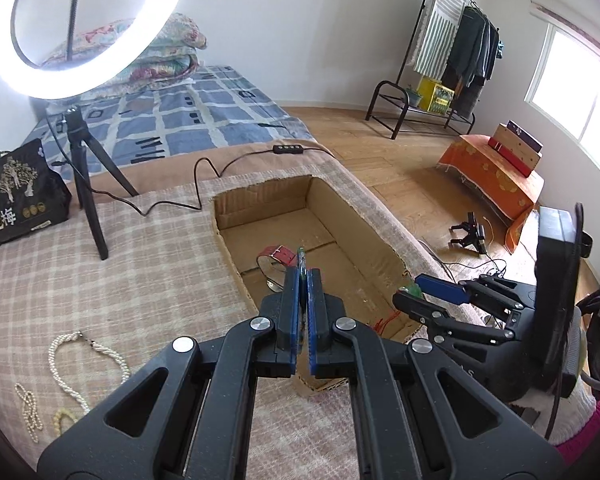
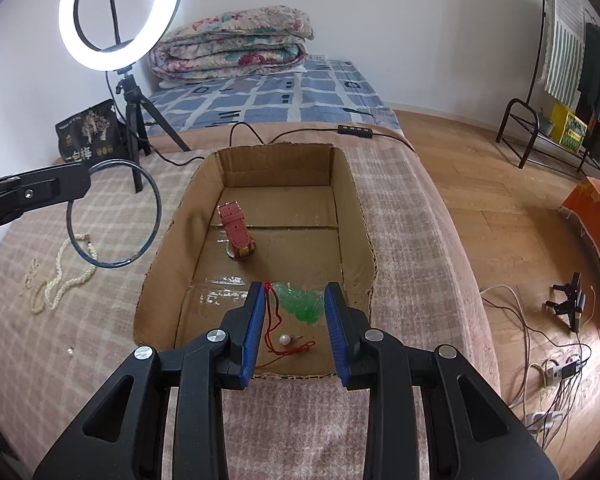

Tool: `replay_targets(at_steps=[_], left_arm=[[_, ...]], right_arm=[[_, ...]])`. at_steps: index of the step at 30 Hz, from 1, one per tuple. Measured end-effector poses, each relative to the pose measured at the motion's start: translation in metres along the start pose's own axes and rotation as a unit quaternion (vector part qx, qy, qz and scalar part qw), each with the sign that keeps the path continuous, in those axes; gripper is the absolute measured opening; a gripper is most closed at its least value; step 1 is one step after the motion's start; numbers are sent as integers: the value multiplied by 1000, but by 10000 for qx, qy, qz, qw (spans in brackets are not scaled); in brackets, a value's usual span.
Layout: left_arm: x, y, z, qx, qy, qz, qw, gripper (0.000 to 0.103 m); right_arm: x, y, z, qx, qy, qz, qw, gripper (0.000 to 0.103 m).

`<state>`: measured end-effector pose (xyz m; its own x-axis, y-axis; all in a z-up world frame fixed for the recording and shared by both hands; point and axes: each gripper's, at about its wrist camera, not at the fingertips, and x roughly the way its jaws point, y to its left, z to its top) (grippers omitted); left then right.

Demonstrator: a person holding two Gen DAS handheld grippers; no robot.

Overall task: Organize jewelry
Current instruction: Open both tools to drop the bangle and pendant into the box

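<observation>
My left gripper (image 1: 303, 270) is shut on a thin dark bangle, seen edge-on (image 1: 301, 258) in the left wrist view and as a full ring (image 2: 114, 214) in the right wrist view, held above the cloth left of the cardboard box (image 2: 180, 216). My right gripper (image 2: 294, 290) is open and empty over the box's near end. In the box lie a red watch (image 2: 238, 228), a green pendant (image 2: 302, 304) on a red cord (image 2: 274, 320), and a pearl pin (image 2: 285, 339). Pearl necklaces (image 1: 70, 360) lie on the checked cloth.
A ring light on a tripod (image 2: 134, 120) and a black bag (image 2: 90, 134) stand at the back left, with its cable (image 2: 260, 136) behind the box. The bed edge drops to a wooden floor (image 2: 500, 208) on the right, with cables there.
</observation>
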<state>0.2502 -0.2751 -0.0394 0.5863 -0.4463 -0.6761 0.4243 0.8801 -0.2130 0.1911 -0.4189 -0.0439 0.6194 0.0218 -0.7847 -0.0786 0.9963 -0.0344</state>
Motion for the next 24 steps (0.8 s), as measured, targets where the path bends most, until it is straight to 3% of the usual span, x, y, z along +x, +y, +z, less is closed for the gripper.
replay_targets(at_steps=[17, 19, 20, 21, 24], left_arm=[[43, 8, 7, -262, 362, 15, 9990, 1], [43, 7, 8, -239, 347, 70, 9991, 1], [42, 7, 9, -247, 353, 72, 9990, 1], [42, 8, 9, -257, 361, 73, 9990, 7], [37, 8, 10, -246, 248, 155, 9993, 41]], right_arm=[[3, 1, -7, -146, 106, 42, 9998, 29], [4, 2, -7, -148, 130, -54, 9998, 34], [4, 2, -6, -135, 149, -116, 9997, 46], [4, 2, -6, -127, 136, -166, 9997, 59], [1, 4, -6, -165, 42, -308, 9994, 69]])
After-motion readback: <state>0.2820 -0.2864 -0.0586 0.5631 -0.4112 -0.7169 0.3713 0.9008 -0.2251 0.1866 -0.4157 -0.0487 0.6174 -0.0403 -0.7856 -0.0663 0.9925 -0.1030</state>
